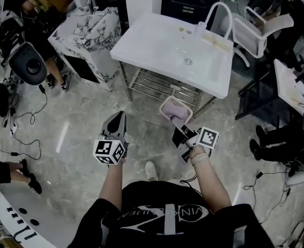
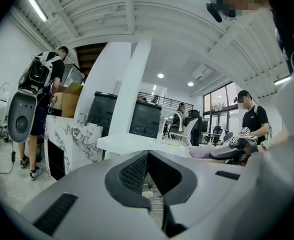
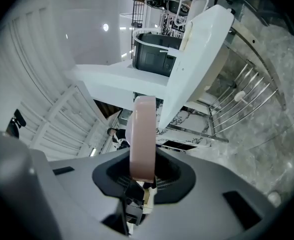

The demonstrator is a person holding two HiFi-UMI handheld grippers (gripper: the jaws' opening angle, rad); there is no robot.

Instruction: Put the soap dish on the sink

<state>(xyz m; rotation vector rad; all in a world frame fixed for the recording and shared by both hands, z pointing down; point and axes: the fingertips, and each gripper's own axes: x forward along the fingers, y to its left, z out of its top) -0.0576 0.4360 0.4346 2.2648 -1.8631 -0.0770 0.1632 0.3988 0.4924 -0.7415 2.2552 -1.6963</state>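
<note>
The pink soap dish [image 1: 175, 109] is held over the floor just in front of the white sink [image 1: 157, 45], below its front edge. My right gripper [image 1: 176, 122] is shut on it; in the right gripper view the soap dish [image 3: 143, 134] stands edge-on between the jaws of the right gripper [image 3: 143, 173], with the sink [image 3: 202, 49] beyond. My left gripper [image 1: 116, 119] hangs to the dish's left, shut and holding nothing. In the left gripper view the left gripper [image 2: 147, 156] points at the sink [image 2: 132, 141], and the dish [image 2: 207, 152] shows at the right.
A curved faucet [image 1: 214, 12] rises at the sink's back. A metal rack [image 1: 157, 84] sits under the sink. A marble counter [image 1: 87, 32] stands at its left, a white chair [image 1: 255, 30] at its right. People stand around, and cables [image 1: 23, 138] lie on the floor.
</note>
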